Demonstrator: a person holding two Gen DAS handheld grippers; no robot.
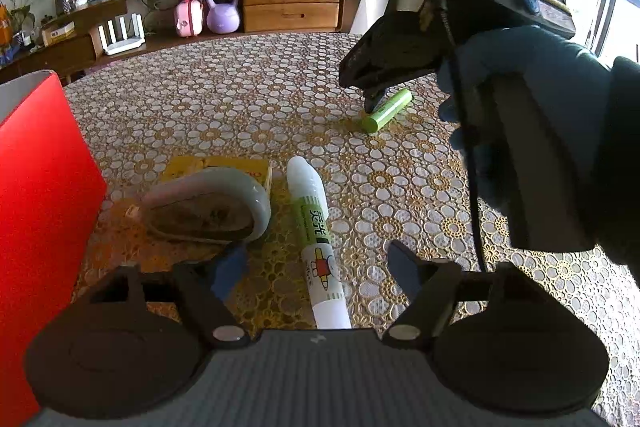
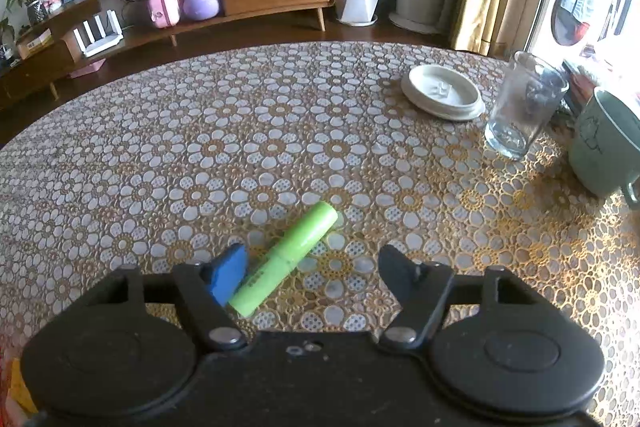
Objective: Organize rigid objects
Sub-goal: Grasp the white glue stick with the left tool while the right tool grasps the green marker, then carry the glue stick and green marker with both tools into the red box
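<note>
Both tools are down over the tabletop (image 2: 280, 99), each lining up on its own stick-shaped item. Right tool (image 2: 312, 267) has its jaws apart around the green tube (image 2: 290, 255), which lies flat and diagonal on the tabletop; the blue pad (image 2: 228, 277) is just at the tube's near end, the other finger well clear, so nothing gripped yet. Left tool (image 1: 316, 267) is likewise parted, empty, with the white glue pen (image 1: 316, 239) lying flat between its fingers, touching neither. Landmark: the red box (image 1: 36, 207). The glue pen sits to its right, beyond a grey tape dispenser (image 1: 208, 205) resting on a yellow pad (image 1: 216, 165); the green tube is farther right again. To do this well: shift the right tool so the tube sits centred, not at its tip (off-centre, it would likely swivel), close square across each body, then lift straight before heading toward the box.
</note>
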